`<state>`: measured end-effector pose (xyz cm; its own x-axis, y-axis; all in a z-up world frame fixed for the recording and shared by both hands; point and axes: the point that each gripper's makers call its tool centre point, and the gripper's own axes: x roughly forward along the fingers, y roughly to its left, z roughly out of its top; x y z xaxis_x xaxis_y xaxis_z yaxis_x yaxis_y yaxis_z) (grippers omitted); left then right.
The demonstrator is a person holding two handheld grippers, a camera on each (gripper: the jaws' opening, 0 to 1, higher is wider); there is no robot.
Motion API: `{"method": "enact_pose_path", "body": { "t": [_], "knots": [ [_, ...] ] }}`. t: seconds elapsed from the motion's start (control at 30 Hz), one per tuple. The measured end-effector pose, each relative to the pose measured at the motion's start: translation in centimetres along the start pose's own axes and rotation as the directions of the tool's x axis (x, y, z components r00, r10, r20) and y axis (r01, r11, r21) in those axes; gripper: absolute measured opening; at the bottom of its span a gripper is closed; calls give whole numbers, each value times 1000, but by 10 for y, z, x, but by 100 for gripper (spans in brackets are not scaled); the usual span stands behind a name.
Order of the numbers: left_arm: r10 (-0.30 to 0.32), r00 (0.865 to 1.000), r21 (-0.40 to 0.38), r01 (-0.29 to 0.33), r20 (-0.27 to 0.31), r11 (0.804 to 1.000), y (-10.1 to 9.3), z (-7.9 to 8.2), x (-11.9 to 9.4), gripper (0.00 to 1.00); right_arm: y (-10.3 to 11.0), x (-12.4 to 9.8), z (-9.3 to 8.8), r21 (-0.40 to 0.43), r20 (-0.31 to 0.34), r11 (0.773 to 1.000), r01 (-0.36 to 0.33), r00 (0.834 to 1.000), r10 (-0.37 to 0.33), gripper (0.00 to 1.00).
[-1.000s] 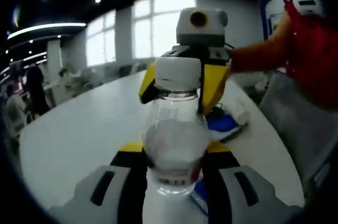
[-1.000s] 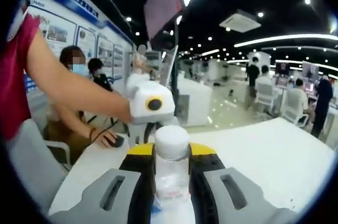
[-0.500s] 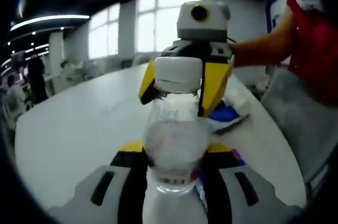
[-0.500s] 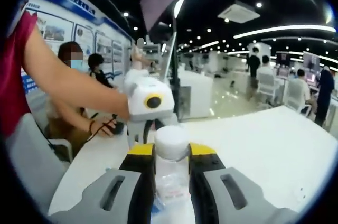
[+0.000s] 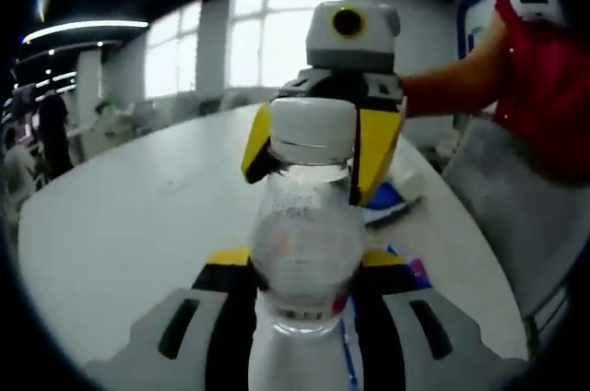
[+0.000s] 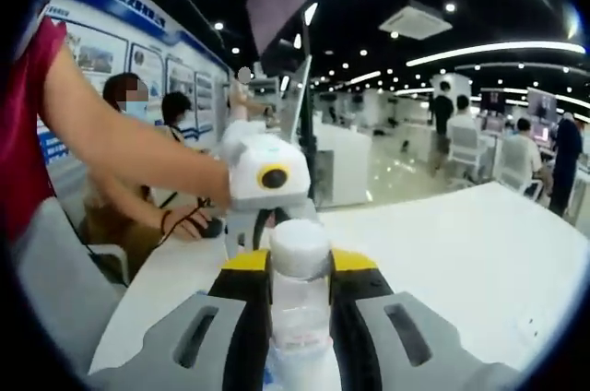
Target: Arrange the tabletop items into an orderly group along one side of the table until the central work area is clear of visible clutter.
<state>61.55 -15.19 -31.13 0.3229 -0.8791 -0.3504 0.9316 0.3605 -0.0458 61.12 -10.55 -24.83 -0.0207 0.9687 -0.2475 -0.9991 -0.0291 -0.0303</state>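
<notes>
In the left gripper view, the left gripper (image 5: pixel 302 282) pinches the body of a clear plastic bottle with a white screw cap (image 5: pixel 307 234), its two black-and-yellow jaws pressed against either side just below the shoulder. The bottle stands upright and is held above the white round desk (image 5: pixel 138 216). Across from it, the right gripper (image 5: pixel 318 147) comes in from the right side and its yellow jaws sit on either side of the white cap, touching it. Behind the bottle, toward the far right part of the desk, lies a blue flat item with a white object on top (image 5: pixel 392 195); what they are is too blurred to tell. A person in a red top (image 5: pixel 544 68) stands at the right edge, an arm reaching to the right gripper.

In the right gripper view, the right gripper (image 6: pixel 300 273) is closed on the same bottle (image 6: pixel 299 294) at its neck, the white cap rising between the yellow jaw tips. The left gripper (image 6: pixel 253 225) shows just behind the bottle, held by the person's bare arm (image 6: pixel 129 147). The white desk (image 6: pixel 461 253) spreads out to the right. Seated people (image 6: pixel 138 133) are behind on the left.
</notes>
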Motion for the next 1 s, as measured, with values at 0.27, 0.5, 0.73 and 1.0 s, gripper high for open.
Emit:
{"method": "enact_pose_path", "body": {
  "t": [0.27, 0.5, 0.73, 1.0],
  "knots": [
    [-6, 1000, 0, 6, 3, 1000, 9, -2, -3, 39, -7, 5, 0, 14, -3, 999, 47, 999, -47, 21],
    [-22, 1000, -57, 23, 12, 998, 10, -5, -4, 39, -9, 4, -1, 27, -22, 991, 128, 992, -127, 21],
    [-11, 1000, -47, 11, -1, 999, 9, -5, -6, 40, -8, 7, 0, 15, -36, 993, 113, 993, -112, 22],
    [2, 1000, -44, -3, -23, 999, 9, -6, -7, 41, -8, 7, -1, 19, -41, 993, 119, 992, -118, 23]
  ]
}}
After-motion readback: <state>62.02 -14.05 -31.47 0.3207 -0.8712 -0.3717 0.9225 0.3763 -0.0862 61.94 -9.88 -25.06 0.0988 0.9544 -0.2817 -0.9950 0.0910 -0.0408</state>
